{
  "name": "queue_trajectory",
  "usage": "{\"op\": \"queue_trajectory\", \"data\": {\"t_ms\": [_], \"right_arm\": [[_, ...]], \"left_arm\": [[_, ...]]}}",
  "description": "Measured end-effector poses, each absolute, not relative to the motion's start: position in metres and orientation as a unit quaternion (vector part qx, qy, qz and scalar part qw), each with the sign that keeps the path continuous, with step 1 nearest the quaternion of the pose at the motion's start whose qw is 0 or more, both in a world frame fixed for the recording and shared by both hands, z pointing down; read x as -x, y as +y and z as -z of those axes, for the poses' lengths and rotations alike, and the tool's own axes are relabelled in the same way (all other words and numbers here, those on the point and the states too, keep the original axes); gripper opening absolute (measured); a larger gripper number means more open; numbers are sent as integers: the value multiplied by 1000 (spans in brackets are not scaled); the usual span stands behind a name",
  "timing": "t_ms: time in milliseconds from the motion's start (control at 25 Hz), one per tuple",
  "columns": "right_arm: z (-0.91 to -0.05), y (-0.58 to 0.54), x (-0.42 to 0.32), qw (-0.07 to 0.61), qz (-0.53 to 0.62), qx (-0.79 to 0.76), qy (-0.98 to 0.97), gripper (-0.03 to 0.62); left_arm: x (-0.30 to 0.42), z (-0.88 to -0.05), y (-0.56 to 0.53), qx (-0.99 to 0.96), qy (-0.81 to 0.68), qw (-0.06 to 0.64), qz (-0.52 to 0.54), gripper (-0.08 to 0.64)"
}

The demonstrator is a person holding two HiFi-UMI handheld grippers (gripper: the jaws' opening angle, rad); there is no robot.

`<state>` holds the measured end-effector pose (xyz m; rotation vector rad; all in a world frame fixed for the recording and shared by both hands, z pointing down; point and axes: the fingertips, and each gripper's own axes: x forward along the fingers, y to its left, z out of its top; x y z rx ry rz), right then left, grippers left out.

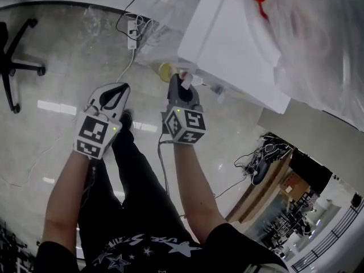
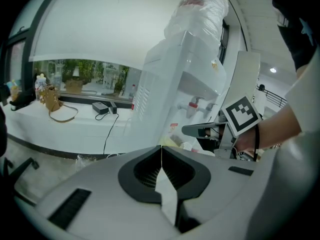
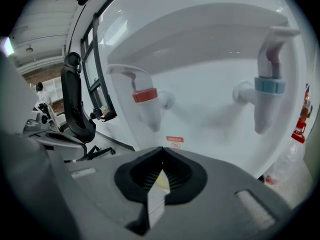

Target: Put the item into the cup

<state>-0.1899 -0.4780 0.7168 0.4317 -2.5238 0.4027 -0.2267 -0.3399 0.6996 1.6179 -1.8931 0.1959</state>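
White dispenser [image 1: 227,44] cut off, yellow object [image 1: 164,71] indistinct, right hand-held gripper [image 3: 162,149] closed

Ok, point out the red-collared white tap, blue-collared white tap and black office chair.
red-collared white tap [image 3: 145,95]: right gripper view, collar
blue-collared white tap [image 3: 270,85]: right gripper view, collar
black office chair [image 3: 74,101]: right gripper view, backrest

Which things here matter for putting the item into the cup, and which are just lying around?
For the job: the yellow cup-like thing at the dispenser; left gripper and right gripper, both shut. The item itself doesn't show.

Lying about: office chair, power strip, brown handbag.
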Motion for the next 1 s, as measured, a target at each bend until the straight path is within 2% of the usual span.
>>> {"op": "queue_trajectory", "data": {"t_ms": [800, 840, 880, 1000], "right_arm": [[-736, -479, 196, 297, -117, -170, -932, 4], [-737, -479, 195, 298, -117, -169, -932, 15], [-737, -479, 195, 300, -118, -169, -932, 75], [-737, -479, 195, 301, -121, -169, -931, 80]], "left_arm": [[229, -703, -333, -604, -726, 319, -73, 9], [229, -703, -333, -605, -726, 320, -72, 9], [228, -703, -334, -605, -726, 320, -72, 9], [226, -701, -336, -607, -725, 319, -72, 9]]}}
